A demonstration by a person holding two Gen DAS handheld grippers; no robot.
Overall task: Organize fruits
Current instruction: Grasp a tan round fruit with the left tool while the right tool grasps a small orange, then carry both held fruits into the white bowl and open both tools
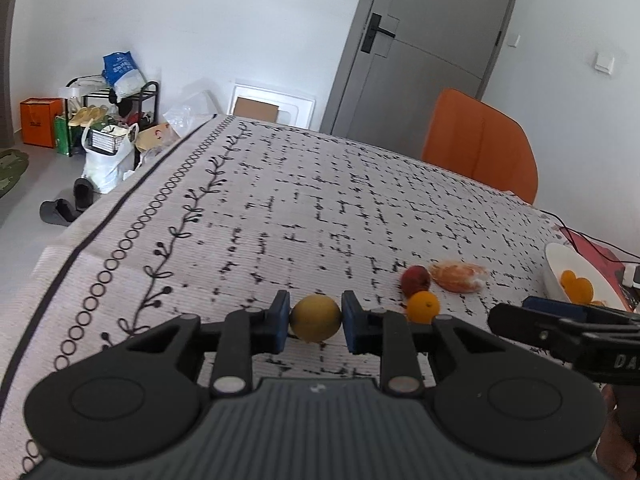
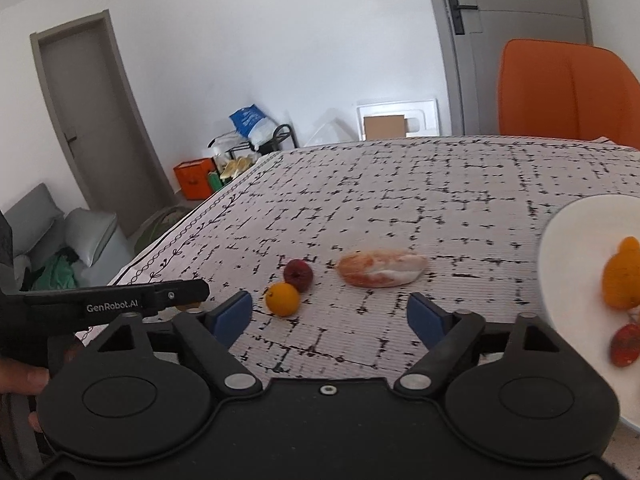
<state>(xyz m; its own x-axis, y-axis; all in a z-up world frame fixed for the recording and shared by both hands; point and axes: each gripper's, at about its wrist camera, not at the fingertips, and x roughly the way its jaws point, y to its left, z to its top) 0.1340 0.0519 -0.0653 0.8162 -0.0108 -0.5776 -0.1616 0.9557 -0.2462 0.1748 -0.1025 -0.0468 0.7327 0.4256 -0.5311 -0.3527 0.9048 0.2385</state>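
My left gripper (image 1: 315, 320) is shut on a yellow round fruit (image 1: 315, 319), its blue pads pressing both sides just above the patterned tablecloth (image 1: 280, 208). To its right lie a small orange (image 1: 423, 306), a dark red fruit (image 1: 415, 280) and a peeled orange segment piece (image 1: 458, 276). In the right wrist view my right gripper (image 2: 330, 320) stands open with nothing between its fingers, and the small orange (image 2: 282, 298), the red fruit (image 2: 298, 274) and the peeled piece (image 2: 382, 268) lie just beyond it. A white bowl (image 2: 568, 232) at the right holds orange fruit (image 2: 622, 276) and a reddish piece (image 2: 625, 344).
An orange chair (image 1: 480, 148) stands at the table's far side, with a grey door (image 1: 420, 40) behind it. The white bowl (image 1: 560, 268) sits near a red item and cables at the right edge. The table's left edge drops to a floor with bags and shoes.
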